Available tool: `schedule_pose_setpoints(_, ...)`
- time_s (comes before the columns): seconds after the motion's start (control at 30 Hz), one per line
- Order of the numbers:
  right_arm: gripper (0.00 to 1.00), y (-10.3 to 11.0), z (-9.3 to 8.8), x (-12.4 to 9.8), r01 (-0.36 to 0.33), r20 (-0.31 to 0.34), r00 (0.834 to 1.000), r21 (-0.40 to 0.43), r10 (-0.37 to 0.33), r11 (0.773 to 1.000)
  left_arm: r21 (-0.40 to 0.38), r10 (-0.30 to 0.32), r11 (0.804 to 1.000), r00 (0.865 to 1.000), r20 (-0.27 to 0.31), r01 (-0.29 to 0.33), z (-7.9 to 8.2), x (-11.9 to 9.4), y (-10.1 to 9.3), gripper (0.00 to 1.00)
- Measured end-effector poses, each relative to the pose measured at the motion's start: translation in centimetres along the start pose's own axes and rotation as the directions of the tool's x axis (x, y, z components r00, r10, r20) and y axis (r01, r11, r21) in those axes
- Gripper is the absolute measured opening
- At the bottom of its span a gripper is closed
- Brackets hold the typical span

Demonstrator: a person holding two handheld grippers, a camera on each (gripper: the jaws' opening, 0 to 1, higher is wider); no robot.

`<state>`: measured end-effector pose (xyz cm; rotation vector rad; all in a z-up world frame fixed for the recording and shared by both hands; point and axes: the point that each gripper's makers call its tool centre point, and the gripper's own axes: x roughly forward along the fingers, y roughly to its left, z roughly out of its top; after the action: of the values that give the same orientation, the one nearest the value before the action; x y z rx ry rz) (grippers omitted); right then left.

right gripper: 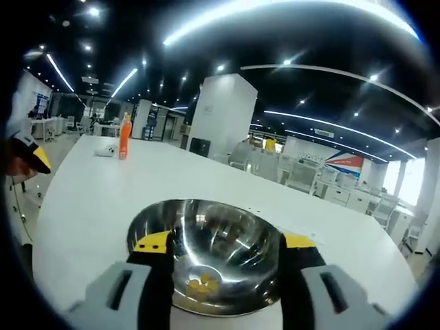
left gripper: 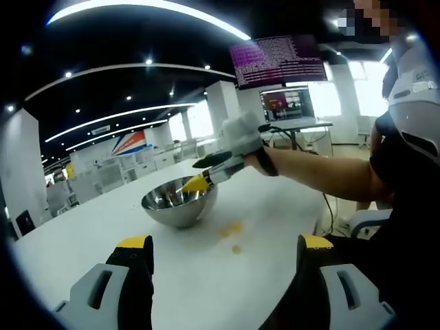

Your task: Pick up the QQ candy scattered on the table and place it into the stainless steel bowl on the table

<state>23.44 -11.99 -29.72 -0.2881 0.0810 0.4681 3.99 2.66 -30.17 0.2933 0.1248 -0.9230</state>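
Observation:
The stainless steel bowl [left gripper: 179, 201] stands on the white table [left gripper: 82, 240]. A few yellow QQ candies [left gripper: 231, 229] lie on the table just right of it, with one more candy [left gripper: 236, 249] nearer me. My left gripper [left gripper: 224, 242] hangs open above the near table, nothing between its jaws. A gloved hand holds my right gripper [left gripper: 198, 182] over the bowl's rim. In the right gripper view, that gripper [right gripper: 225, 240] is open directly above the bowl [right gripper: 206, 234], and yellow candies [right gripper: 199, 284] rest at the bowl's bottom.
An orange bottle [right gripper: 124, 144] and a small white object [right gripper: 104, 150] stand far across the table. Monitors [left gripper: 285, 103] sit on a desk beyond the table. The person's arm [left gripper: 316, 172] reaches across from the right. The left gripper's tip [right gripper: 31, 158] shows at the left edge.

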Motion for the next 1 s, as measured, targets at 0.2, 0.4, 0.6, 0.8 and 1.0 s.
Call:
schedule_pose_setpoints(0.2,0.59,-0.5,1.0,-1.0,0.021,0.041,0.999,0.008,-0.021,1.000,0.001,0.002,1.000,1.000,-0.004,-0.002,-0.1,-0.1,0.1,0.86)
schedule_pose_setpoints(0.4,0.59,-1.5,2.8,-1.9,0.041,0.082,0.996,0.031,-0.044,0.999,0.004,-0.006,1.000,1.000,0.000,0.006,0.1,0.1,-0.1,0.86)
schedule_pose_setpoints(0.6,0.58,-2.1,8.0,-4.8,0.071,0.196,0.978,0.016,-0.073,0.997,0.003,-0.002,1.000,1.000,-0.001,0.002,0.0,0.1,0.2,0.86)
schedule_pose_setpoints(0.8,0.47,-0.6,12.6,-9.0,0.057,0.307,0.950,0.003,-0.055,0.998,0.005,0.001,1.000,1.000,-0.001,-0.001,0.0,0.1,0.3,0.86)
schedule_pose_setpoints(1.0,0.45,2.4,14.6,-13.1,0.016,0.373,0.928,-0.021,-0.008,1.000,0.002,-0.004,1.000,1.000,0.002,0.004,-0.1,0.3,0.2,0.86)
